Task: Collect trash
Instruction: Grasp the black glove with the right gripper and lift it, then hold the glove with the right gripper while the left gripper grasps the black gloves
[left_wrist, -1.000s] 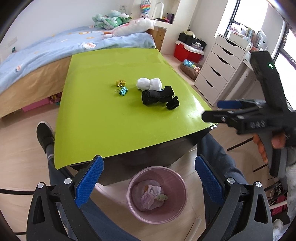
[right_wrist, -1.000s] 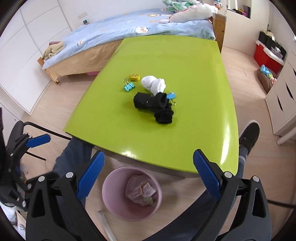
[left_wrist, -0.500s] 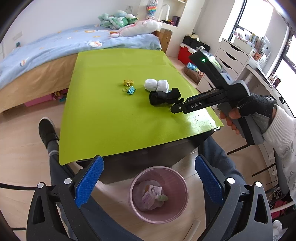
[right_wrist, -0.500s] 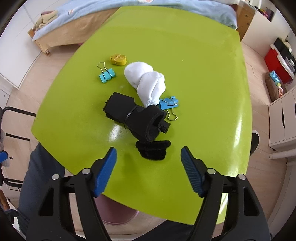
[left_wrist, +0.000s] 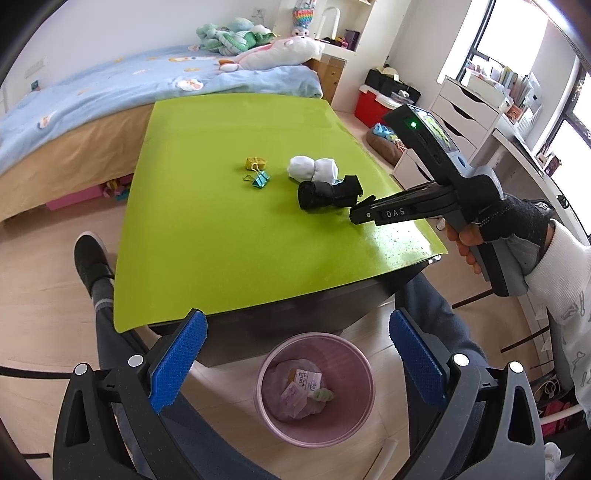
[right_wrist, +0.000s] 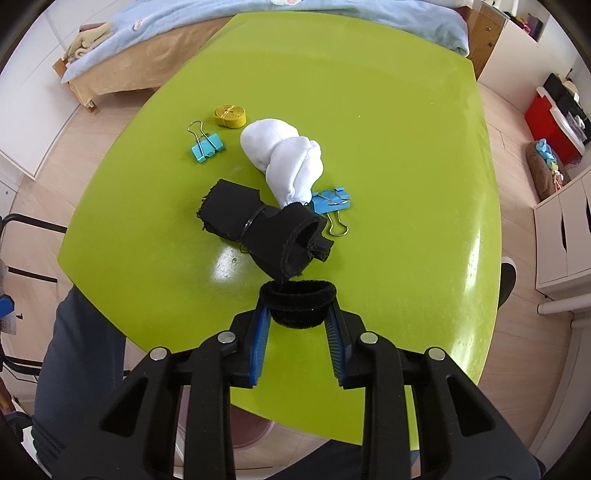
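My right gripper (right_wrist: 297, 321) is closed around a small black fabric ring (right_wrist: 297, 301) on the green table (right_wrist: 406, 155); its blue pads touch both sides. Just beyond lie a black rolled wrap (right_wrist: 255, 230), a white rolled sock (right_wrist: 286, 157), two blue binder clips (right_wrist: 207, 147) (right_wrist: 330, 203) and a yellow band roll (right_wrist: 229, 115). In the left wrist view the right gripper (left_wrist: 364, 212) reaches over the table next to the black wrap (left_wrist: 327, 194). My left gripper (left_wrist: 295, 369) is open and empty above the pink trash bin (left_wrist: 314, 387), which holds wrappers.
The bin stands on the floor at the table's near edge, between the person's legs (left_wrist: 107, 332). A bed (left_wrist: 110, 92) lies beyond the table. White drawers (left_wrist: 465, 122) and a red box (left_wrist: 373, 105) stand at right.
My right gripper moved from beside the bin up over the table and closed its jaws around the black ring. The left gripper stayed open above the bin.
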